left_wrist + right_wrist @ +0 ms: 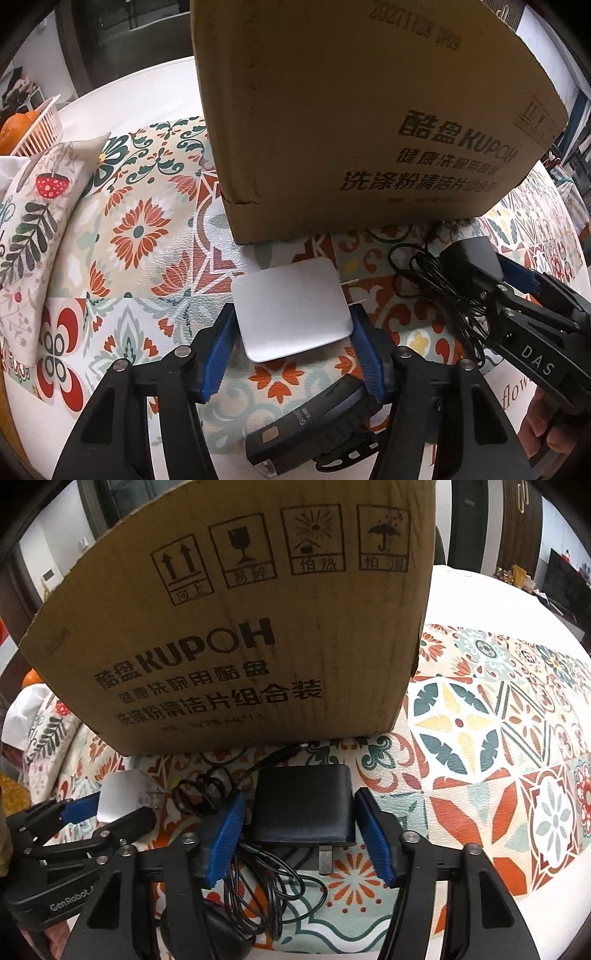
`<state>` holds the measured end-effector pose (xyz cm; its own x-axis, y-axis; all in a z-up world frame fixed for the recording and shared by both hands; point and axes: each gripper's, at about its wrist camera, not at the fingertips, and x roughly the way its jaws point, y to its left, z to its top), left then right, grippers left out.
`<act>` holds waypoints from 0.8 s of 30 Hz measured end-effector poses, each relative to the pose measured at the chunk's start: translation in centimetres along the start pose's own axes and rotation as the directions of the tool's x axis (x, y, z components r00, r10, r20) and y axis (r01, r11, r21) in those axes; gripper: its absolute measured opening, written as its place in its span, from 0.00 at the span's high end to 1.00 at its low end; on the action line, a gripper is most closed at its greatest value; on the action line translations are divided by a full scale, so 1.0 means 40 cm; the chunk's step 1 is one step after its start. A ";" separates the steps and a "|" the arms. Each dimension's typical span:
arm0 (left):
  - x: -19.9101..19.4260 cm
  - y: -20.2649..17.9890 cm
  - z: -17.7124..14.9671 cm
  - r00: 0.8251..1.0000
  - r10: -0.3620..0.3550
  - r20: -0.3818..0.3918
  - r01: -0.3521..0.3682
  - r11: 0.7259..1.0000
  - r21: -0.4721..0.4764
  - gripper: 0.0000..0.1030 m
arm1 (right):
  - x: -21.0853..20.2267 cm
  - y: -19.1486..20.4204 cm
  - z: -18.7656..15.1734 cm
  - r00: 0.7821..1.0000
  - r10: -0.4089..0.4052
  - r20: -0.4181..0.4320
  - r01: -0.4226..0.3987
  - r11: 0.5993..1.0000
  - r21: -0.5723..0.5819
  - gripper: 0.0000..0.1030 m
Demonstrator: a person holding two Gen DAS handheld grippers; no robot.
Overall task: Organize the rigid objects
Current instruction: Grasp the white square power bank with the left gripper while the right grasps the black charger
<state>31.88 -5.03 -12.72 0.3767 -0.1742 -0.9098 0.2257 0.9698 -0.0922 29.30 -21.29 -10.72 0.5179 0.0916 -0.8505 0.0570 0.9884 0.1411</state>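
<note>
Our left gripper (293, 345) clamps the white charger (291, 319); our right gripper (299, 834) brackets the black adapter (304, 806), contact unclear. Both lie near the cardboard box (351, 110), its top cropped.

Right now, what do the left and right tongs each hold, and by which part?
Left tongs clamp the white charger by its two side edges. Right tongs straddle the black adapter at its sides; contact cannot be told.

Both grippers: black linkage arms w/ silver rivets, ribbed blue fingers (218, 354). Right gripper (491, 273) marked "DAS"; left gripper (92, 808) reads "GenRobot", prob. cut off.
</note>
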 end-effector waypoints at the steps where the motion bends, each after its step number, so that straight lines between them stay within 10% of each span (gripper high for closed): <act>1: 0.001 -0.001 0.001 1.000 0.002 0.001 -0.002 1.000 0.003 0.43 | 0.000 0.000 -0.002 1.000 0.004 0.004 -0.004 1.000 0.000 0.45; 24: -0.180 -0.042 -0.071 0.989 -0.016 0.148 0.014 1.000 0.010 0.45 | -0.177 0.038 -0.055 0.986 -0.008 0.168 0.014 0.999 -0.031 0.45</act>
<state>26.24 -4.93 -7.15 0.5022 -0.2129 -0.8381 0.2403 0.9654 -0.1012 23.84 -20.17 -5.59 0.6538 0.0617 -0.7541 0.0373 0.9928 0.1136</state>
